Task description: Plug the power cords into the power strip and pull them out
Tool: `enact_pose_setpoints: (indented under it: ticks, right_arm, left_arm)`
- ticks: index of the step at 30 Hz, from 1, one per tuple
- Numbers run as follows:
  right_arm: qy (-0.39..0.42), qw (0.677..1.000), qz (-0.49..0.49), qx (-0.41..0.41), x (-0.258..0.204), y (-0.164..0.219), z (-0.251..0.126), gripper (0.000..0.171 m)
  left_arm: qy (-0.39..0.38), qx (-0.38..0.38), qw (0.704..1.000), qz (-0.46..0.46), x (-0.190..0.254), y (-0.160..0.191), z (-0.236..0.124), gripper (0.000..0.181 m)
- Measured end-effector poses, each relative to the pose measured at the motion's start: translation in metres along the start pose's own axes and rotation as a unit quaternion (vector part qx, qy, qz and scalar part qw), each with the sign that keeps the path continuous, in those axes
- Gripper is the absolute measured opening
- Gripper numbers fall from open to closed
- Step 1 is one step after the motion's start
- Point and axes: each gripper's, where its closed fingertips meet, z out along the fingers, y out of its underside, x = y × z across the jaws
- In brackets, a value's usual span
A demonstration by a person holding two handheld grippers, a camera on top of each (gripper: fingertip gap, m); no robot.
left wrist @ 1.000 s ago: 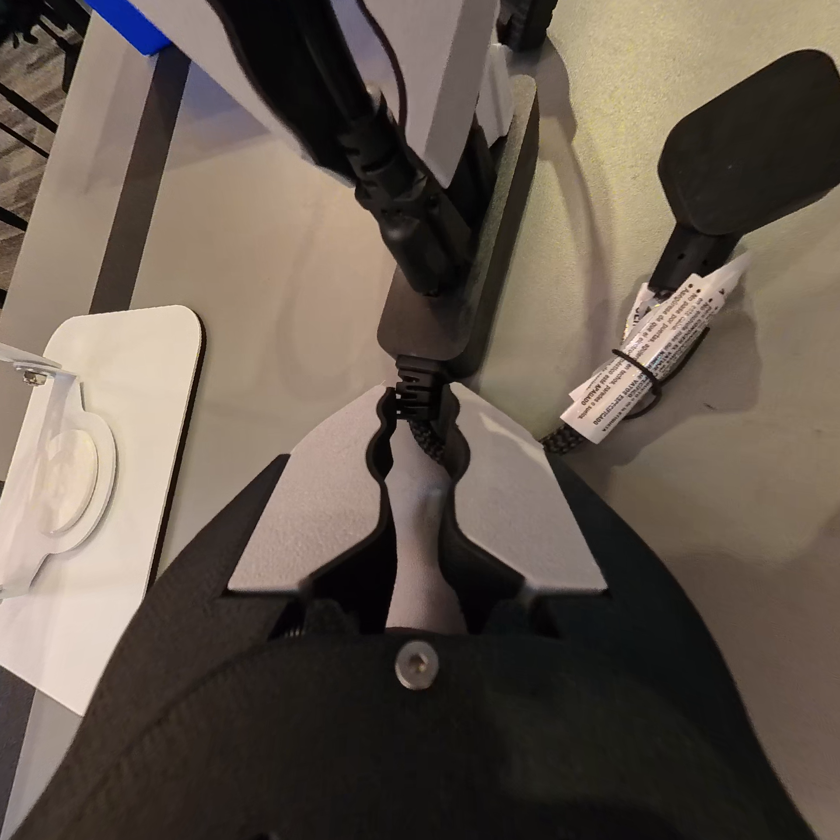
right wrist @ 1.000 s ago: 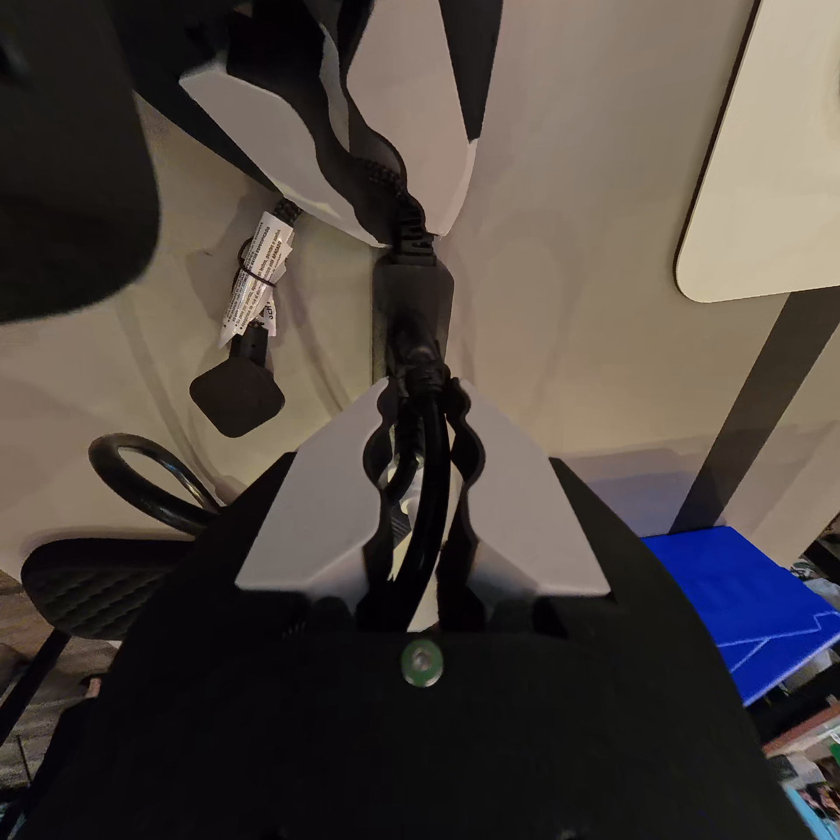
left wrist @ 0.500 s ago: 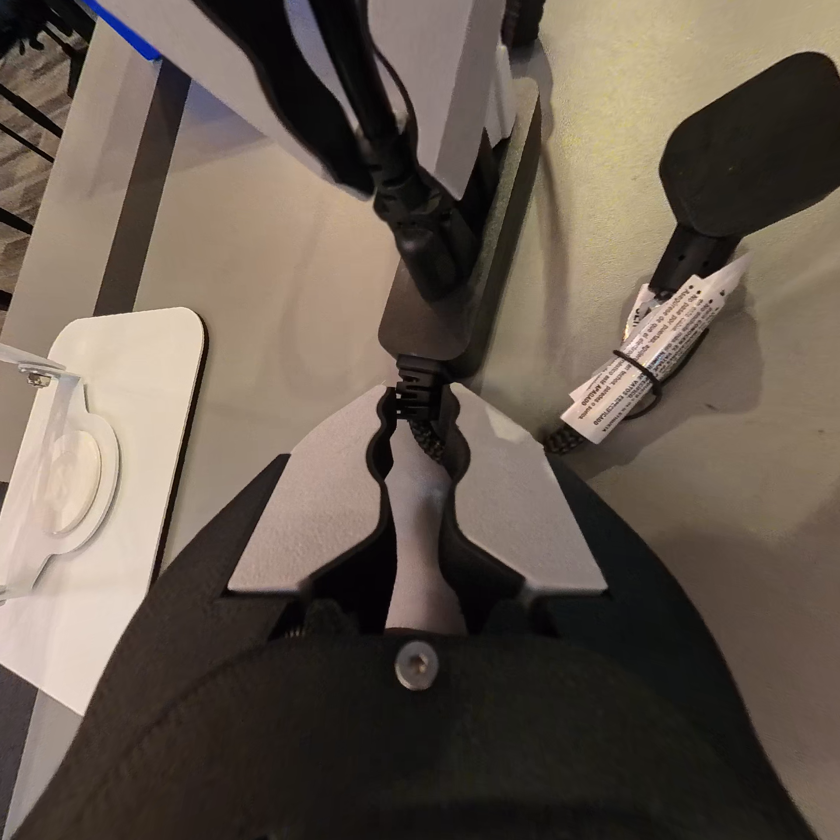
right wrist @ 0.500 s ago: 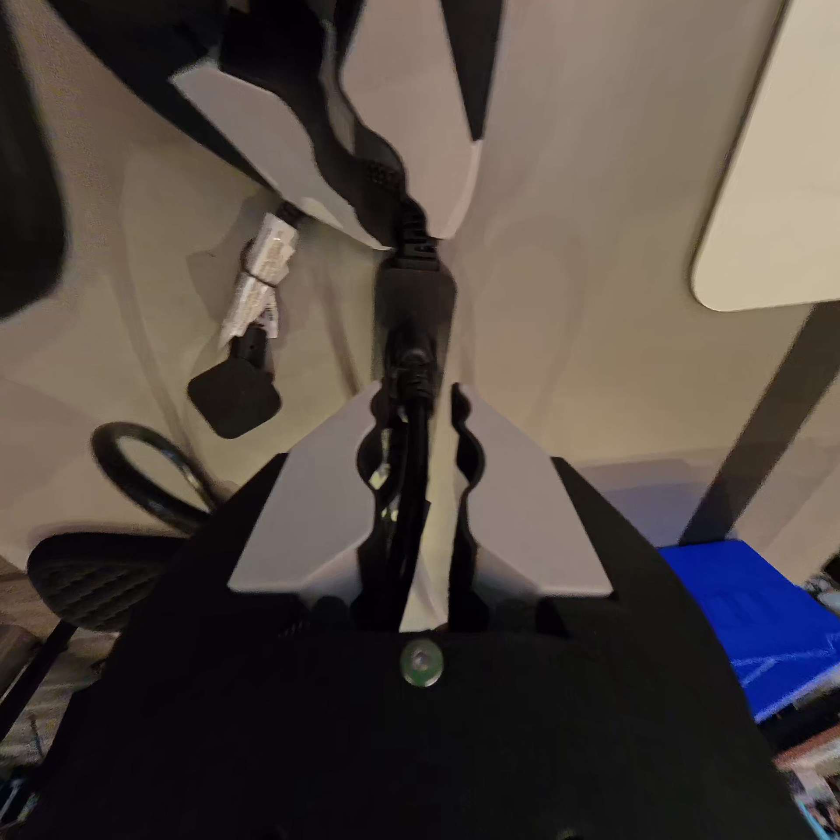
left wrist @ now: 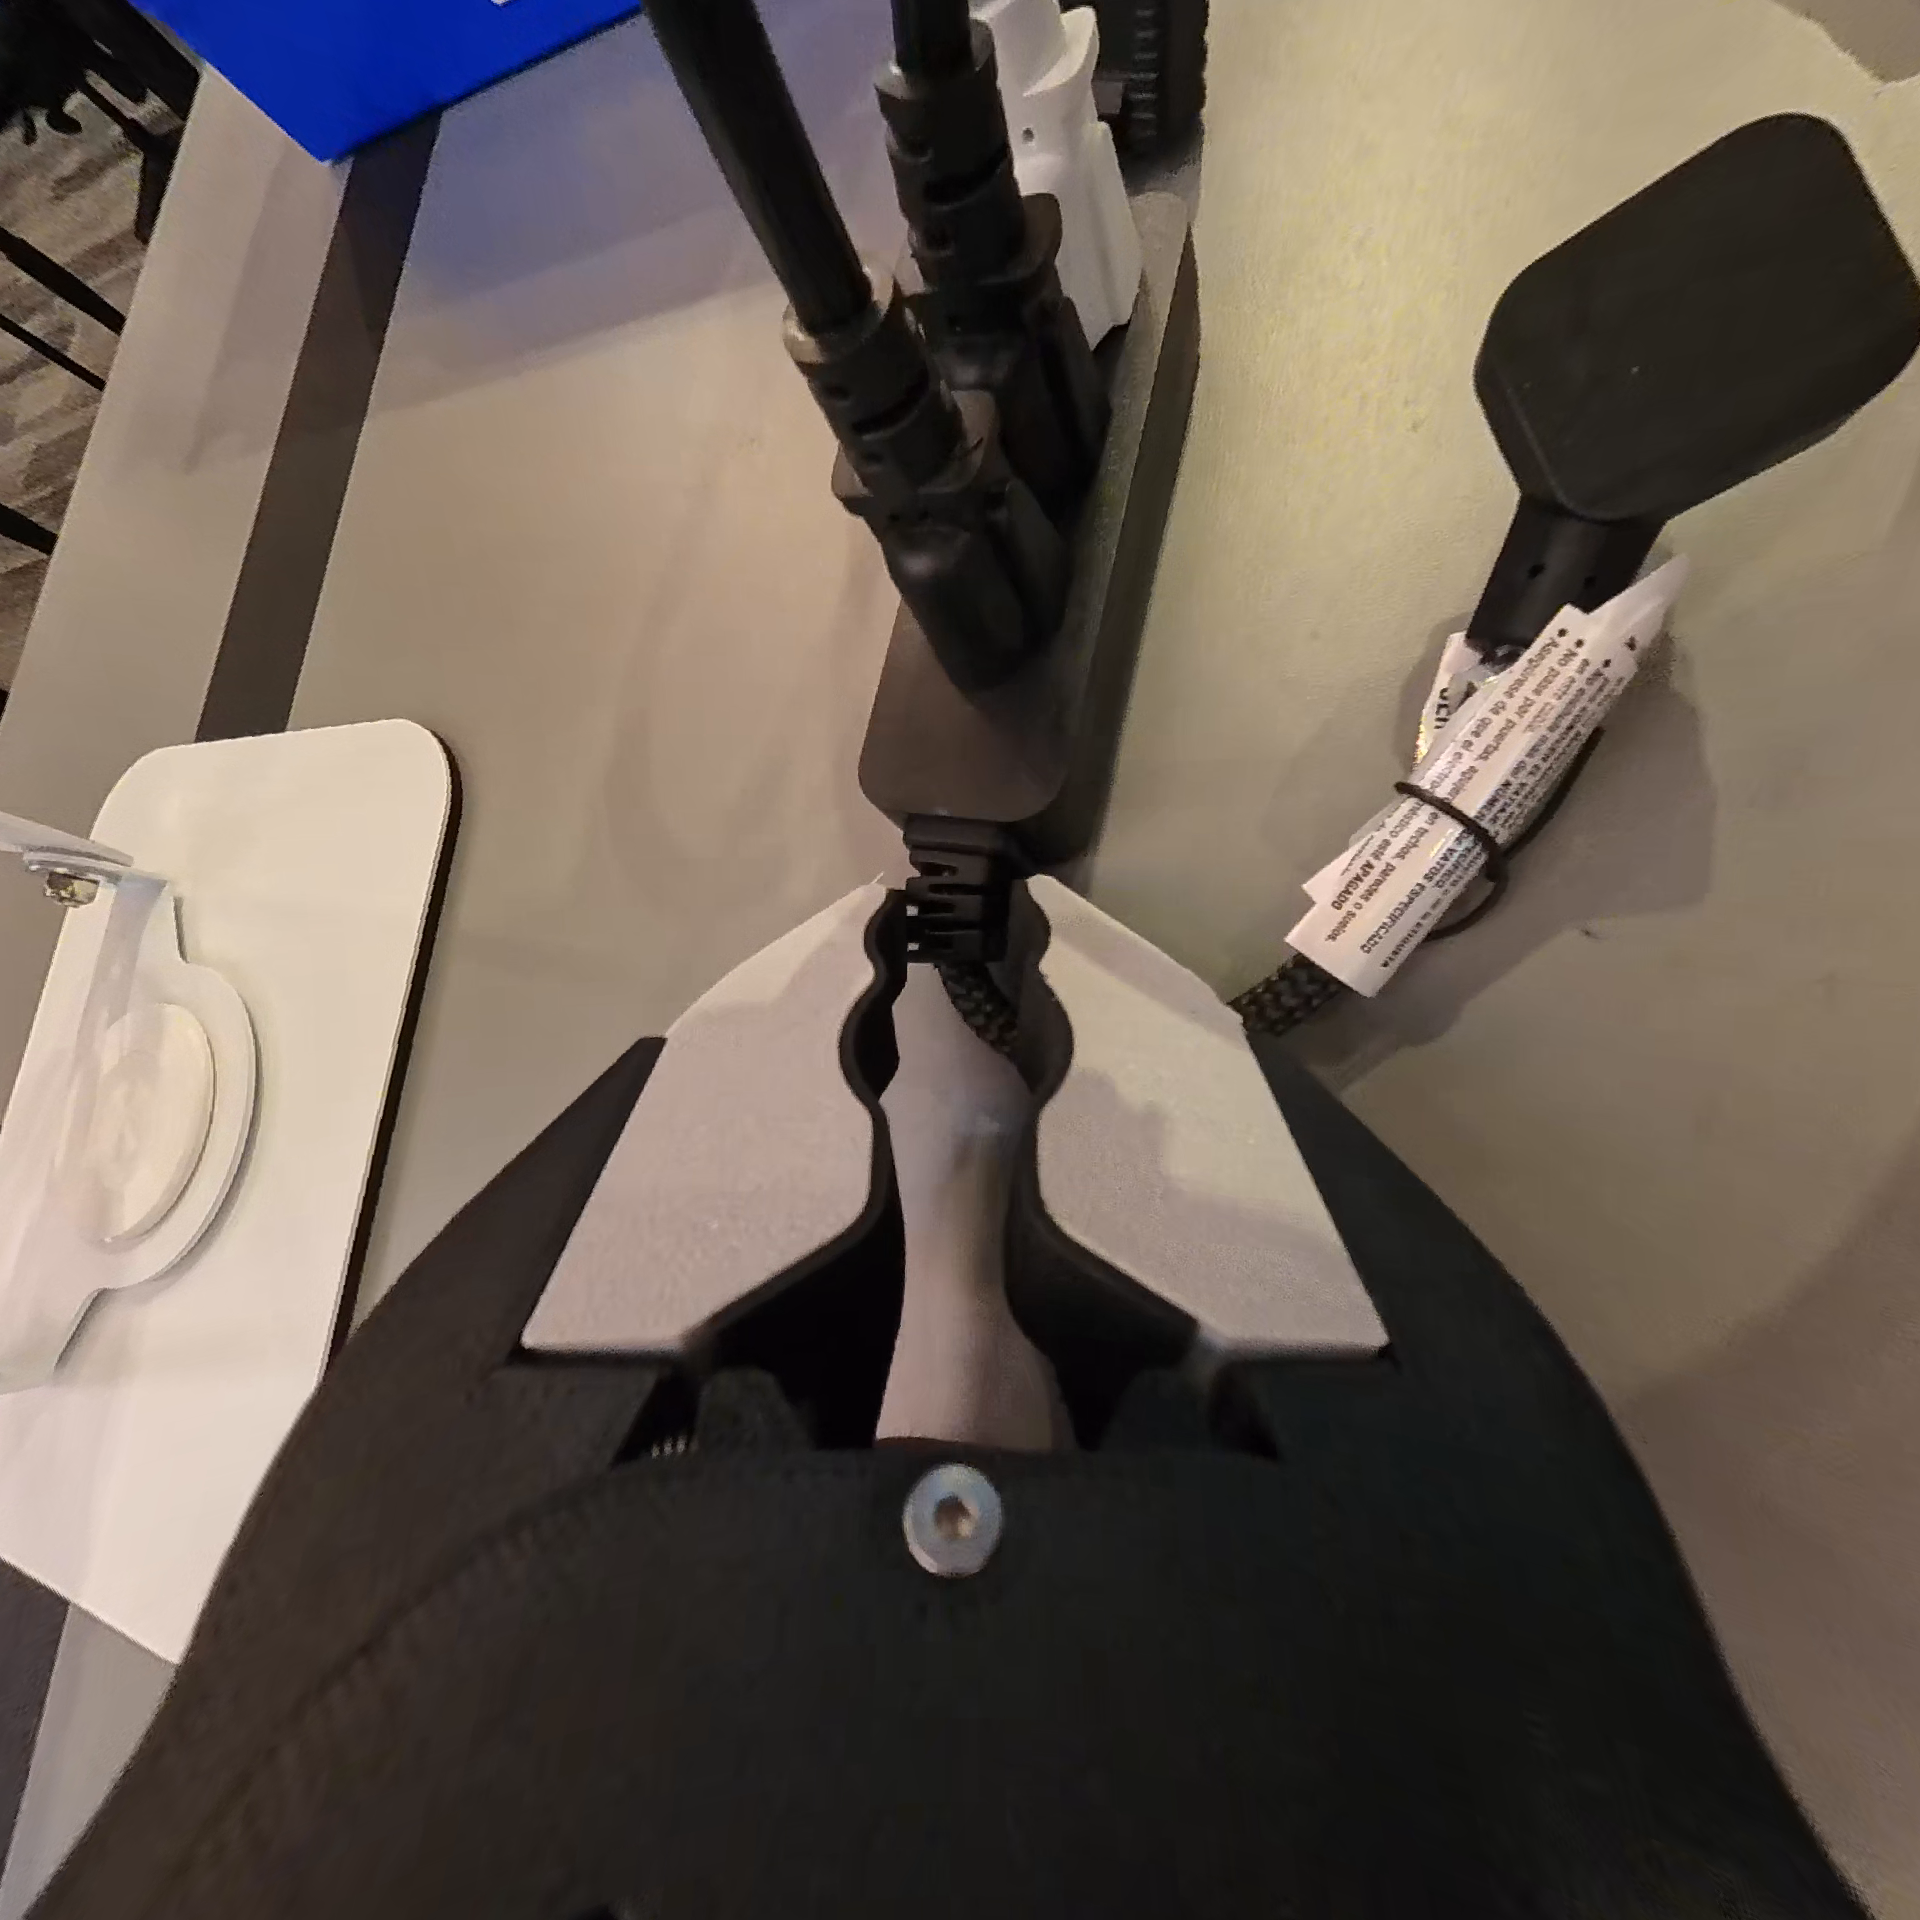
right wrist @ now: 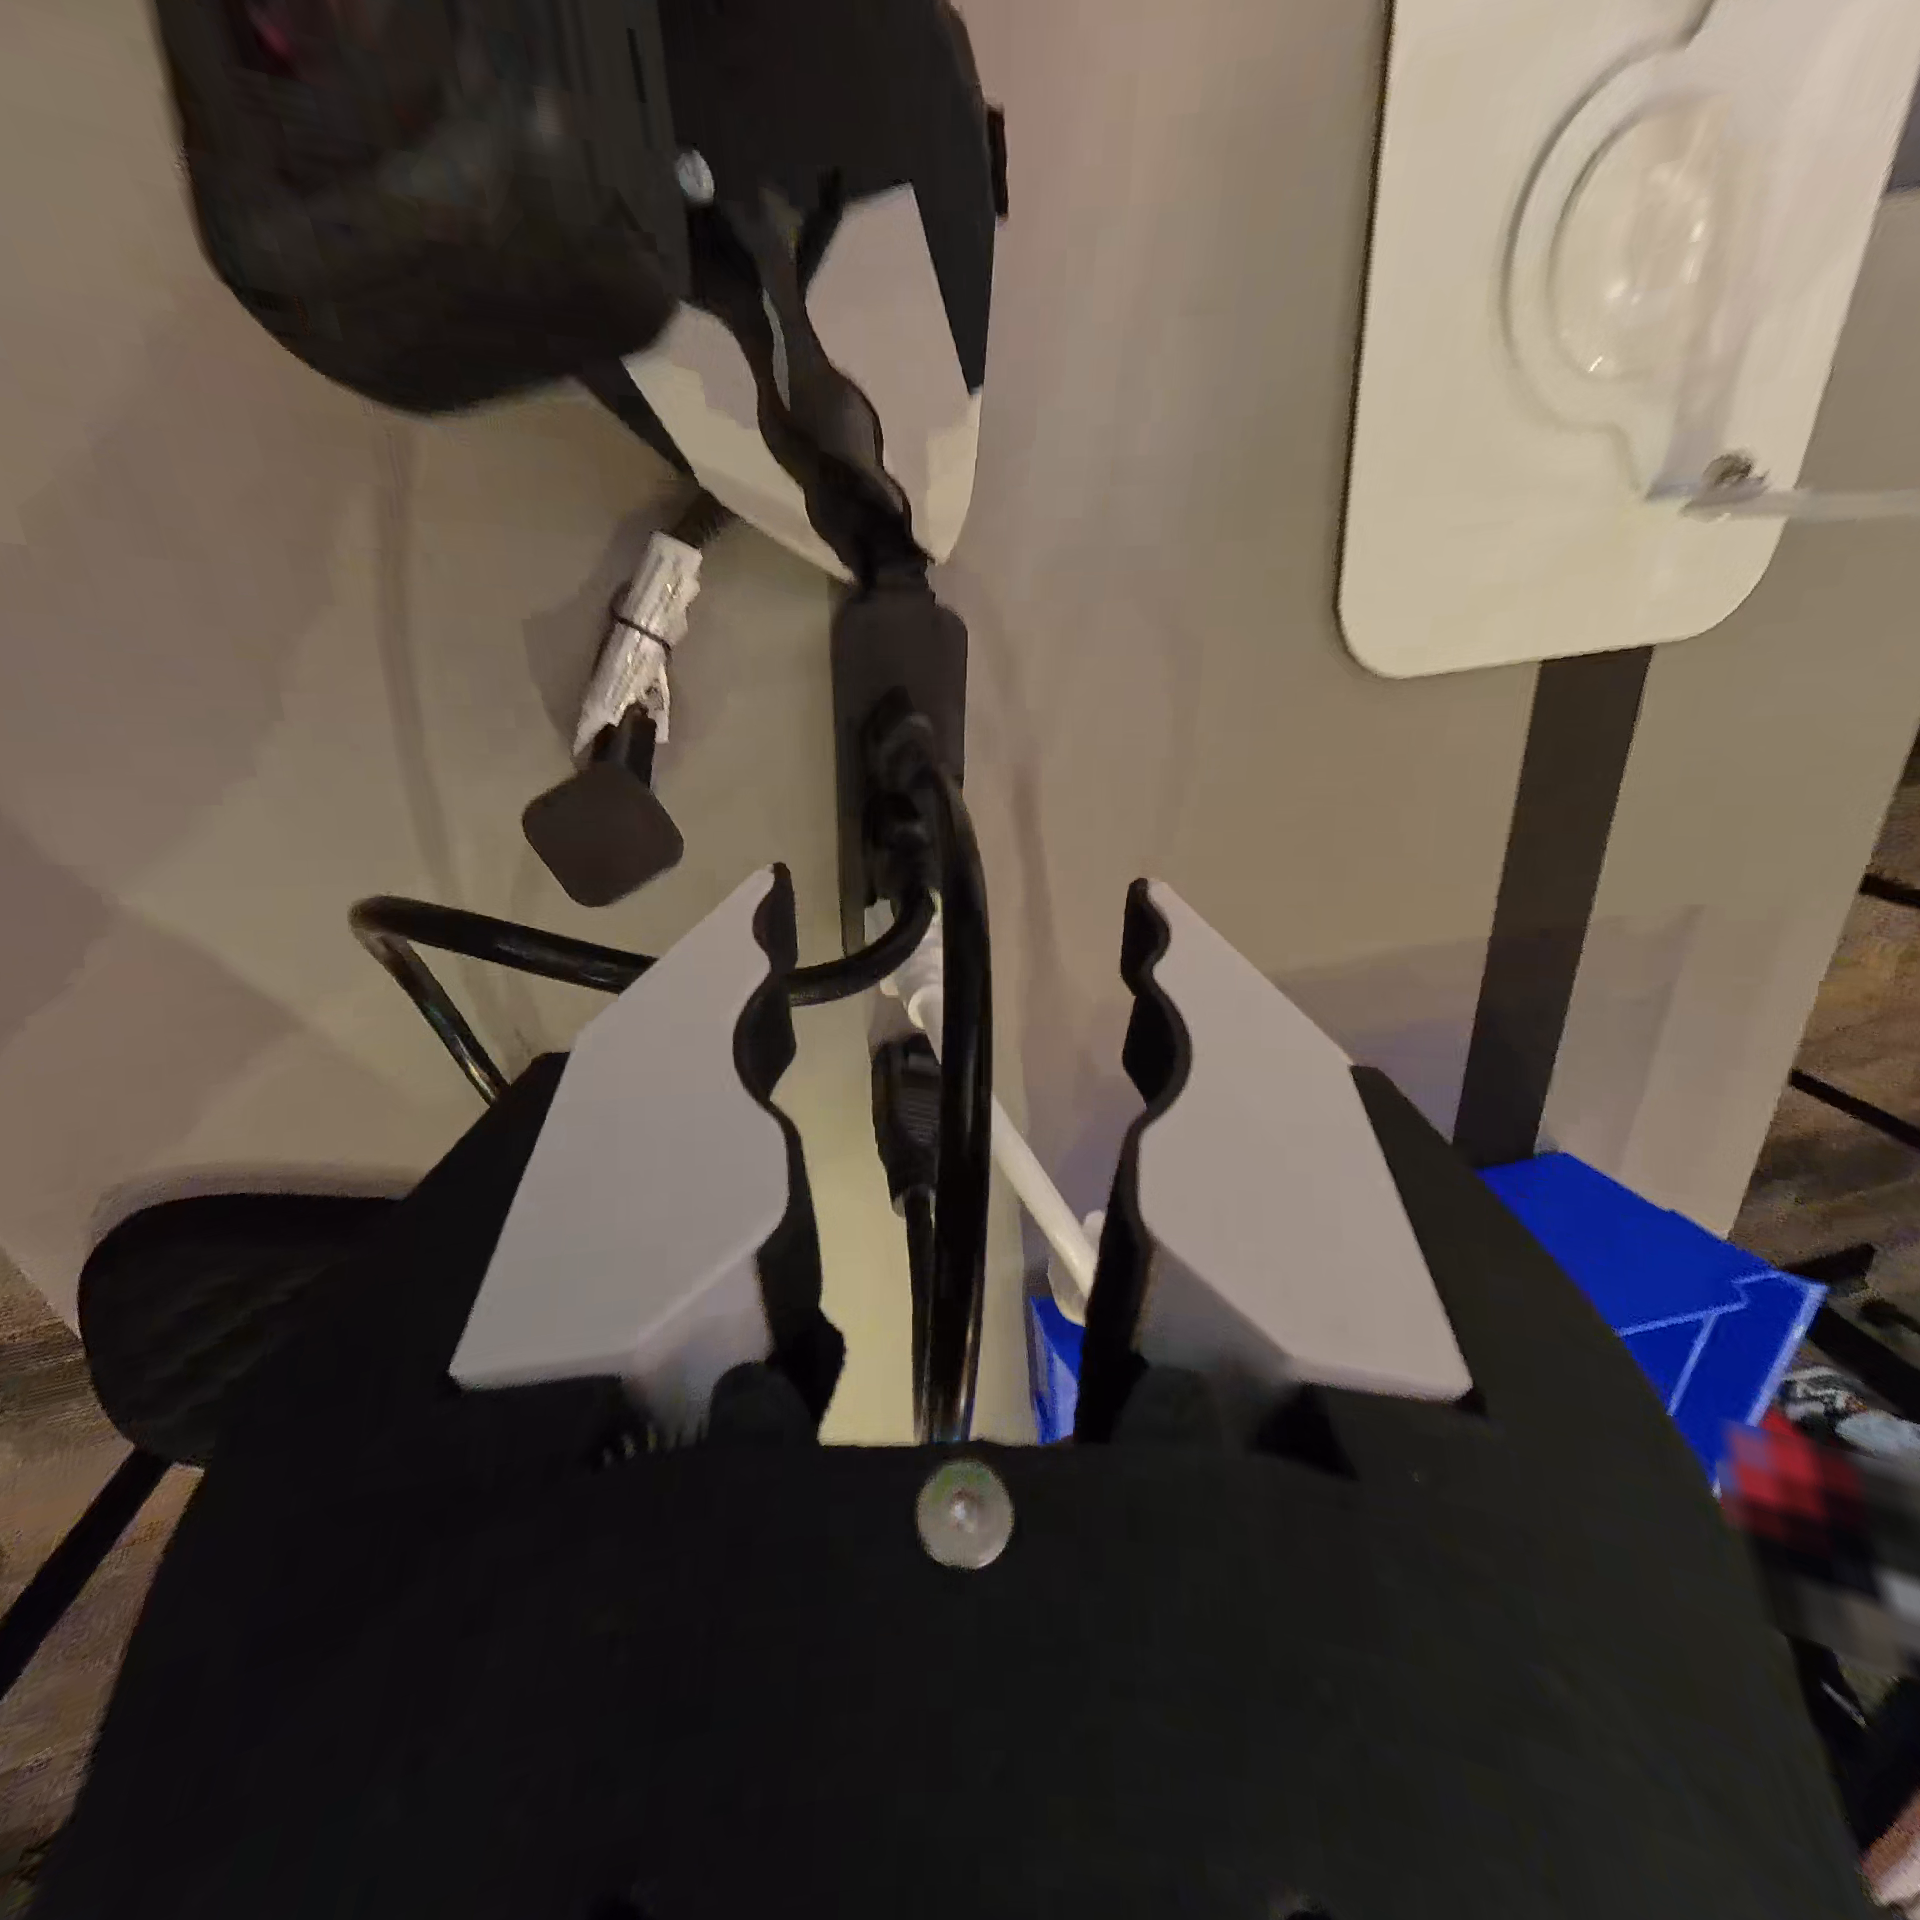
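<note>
The black power strip (left wrist: 1138,499) lies on the grey table, with two black plugs (left wrist: 914,447) and a white plug (left wrist: 1081,197) standing in it. My left gripper (left wrist: 961,904) is shut on the strip's braided cord (left wrist: 982,997) at its ribbed end, right at the strip. In the right wrist view, my right gripper (right wrist: 956,904) is open and empty, above the near end of the strip (right wrist: 899,665). The black cords (right wrist: 961,1039) run up between its fingers without touching them. The left gripper (right wrist: 883,520) shows at the strip's far end.
The strip's flat black plug (left wrist: 1683,332) with white tags (left wrist: 1486,800) lies to the right. A white board with a clear holder (left wrist: 260,1039) lies on the left. A blue box (left wrist: 416,62) sits beyond the table edge. A black cord loop (right wrist: 468,935) lies beside the strip. Across from one pair of fingers to the other is roughly 12 cm.
My right gripper has opened, let go of the black cord and drawn back from the strip. The plug stays in the strip. My left gripper has held still on the strip's cord.
</note>
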Motion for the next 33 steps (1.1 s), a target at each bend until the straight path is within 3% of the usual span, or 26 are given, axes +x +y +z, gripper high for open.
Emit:
enact_pose_setpoints:
  ticks: [4, 6, 7, 8, 9, 12, 15, 18, 23, 33]
  right_arm:
    - [-0.019, 1.0, 0.006, -0.021, -0.005, 0.013, 0.02, 0.058]
    - [-0.017, 0.997, -0.015, -0.078, -0.007, 0.024, 0.032, 0.054]
    - [-0.009, 0.995, -0.025, -0.099, -0.005, 0.026, 0.034, 0.049]
    - [-0.026, 0.992, -0.038, -0.117, -0.01, 0.026, 0.036, 0.033]
    - [-0.04, 0.989, -0.05, -0.131, -0.015, 0.025, 0.038, 0.031]
    - [-0.015, 0.985, -0.077, -0.156, -0.008, 0.016, 0.046, 0.052]
    - [-0.026, 0.983, -0.08, -0.166, -0.008, 0.01, 0.053, 0.046]
    - [-0.059, 0.969, -0.093, -0.223, -0.013, 0.029, 0.058, 0.017]
    - [-0.075, 0.966, -0.116, -0.22, -0.014, 0.029, 0.062, 0.008]
    - [-0.057, 0.97, -0.128, -0.199, -0.014, 0.026, 0.064, 0.007]
  left_arm:
    - [-0.003, -0.001, 1.0, 0.004, 0.001, -0.001, 0.0, 0.017]
    - [-0.003, -0.003, 1.0, 0.007, 0.002, -0.001, 0.0, 0.018]
    - [-0.003, -0.004, 1.0, 0.009, 0.003, -0.001, 0.001, 0.018]
    - [-0.004, -0.005, 1.0, 0.009, 0.002, -0.001, 0.001, 0.017]
    - [-0.006, -0.002, 1.0, 0.01, 0.002, -0.002, 0.0, 0.017]
    - [-0.007, -0.002, 1.0, 0.011, 0.003, -0.003, 0.001, 0.018]
    - [-0.009, -0.007, 1.0, 0.017, 0.004, -0.003, 0.001, 0.017]
    - [-0.005, -0.002, 1.0, 0.009, 0.005, -0.003, 0.001, 0.017]
    - [-0.006, -0.001, 1.0, 0.018, 0.006, -0.004, 0.001, 0.017]
    - [0.003, -0.008, 1.0, 0.03, 0.008, -0.002, -0.001, 0.017]
